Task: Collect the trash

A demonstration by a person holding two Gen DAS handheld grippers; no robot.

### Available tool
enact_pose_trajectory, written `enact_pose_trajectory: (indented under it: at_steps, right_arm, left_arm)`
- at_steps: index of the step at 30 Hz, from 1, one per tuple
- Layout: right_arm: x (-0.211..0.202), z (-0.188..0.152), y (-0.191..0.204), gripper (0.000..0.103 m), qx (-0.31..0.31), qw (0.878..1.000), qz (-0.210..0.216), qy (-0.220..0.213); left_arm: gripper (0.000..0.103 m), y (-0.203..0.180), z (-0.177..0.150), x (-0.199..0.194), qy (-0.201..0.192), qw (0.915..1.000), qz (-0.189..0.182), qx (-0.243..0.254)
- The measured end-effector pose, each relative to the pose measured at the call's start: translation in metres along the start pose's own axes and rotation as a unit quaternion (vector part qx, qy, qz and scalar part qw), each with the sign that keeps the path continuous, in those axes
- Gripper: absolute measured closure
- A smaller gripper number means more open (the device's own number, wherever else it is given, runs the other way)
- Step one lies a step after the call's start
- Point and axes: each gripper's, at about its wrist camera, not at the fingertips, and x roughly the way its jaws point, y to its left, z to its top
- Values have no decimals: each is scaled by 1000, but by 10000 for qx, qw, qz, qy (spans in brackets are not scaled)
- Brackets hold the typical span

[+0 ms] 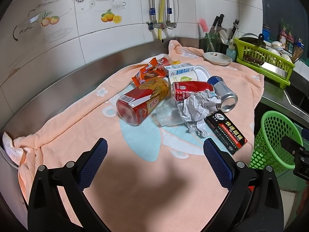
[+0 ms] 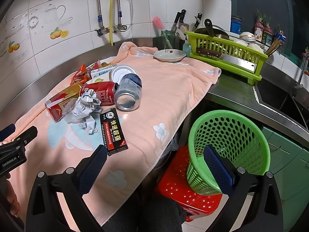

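Left hand-held gripper (image 1: 155,147) spread wide over bare towel (image 1: 135,183), gripping nothing; pile of trash just beyond. Right hand-held gripper (image 2: 155,153) likewise apart and empty, one finger over towel edge, other in front of green basket (image 2: 241,127).

Trash heaped mid-towel on bench (image 2: 231,92): red-gold can (image 1: 139,102) on its side, left; crushed Coke can (image 1: 191,90) behind crumpled paper (image 1: 199,108); clear plastic cup (image 1: 168,114), hard to make out against towel, half under paper; silver-blue can (image 1: 224,94) on its side, right; black glue box (image 1: 226,133) nearest, just right of paper. Farther back, orange wrappers (image 1: 148,73), milk carton (image 1: 179,68), white lid (image 1: 201,74), all partly hidden by cans. Something red behind wrappers, too covered to tell.

Basket tilted on red stool (image 2: 185,191), off bench's right edge, inside not visible. Plate (image 2: 170,55) at far towel edge, beside green dish rack (image 2: 227,44) with cleaver (image 2: 231,59). Dark trouser leg (image 2: 150,212) cut off at bottom.
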Motion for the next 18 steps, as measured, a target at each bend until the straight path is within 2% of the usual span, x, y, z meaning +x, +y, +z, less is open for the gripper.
enact_pose_trajectory:
  at_steps: [18]
  right_arm:
    - [8,2,5,6,-40,9999,105,71]
  left_arm:
    - [5,4,2,4,32,10000,27,-7]
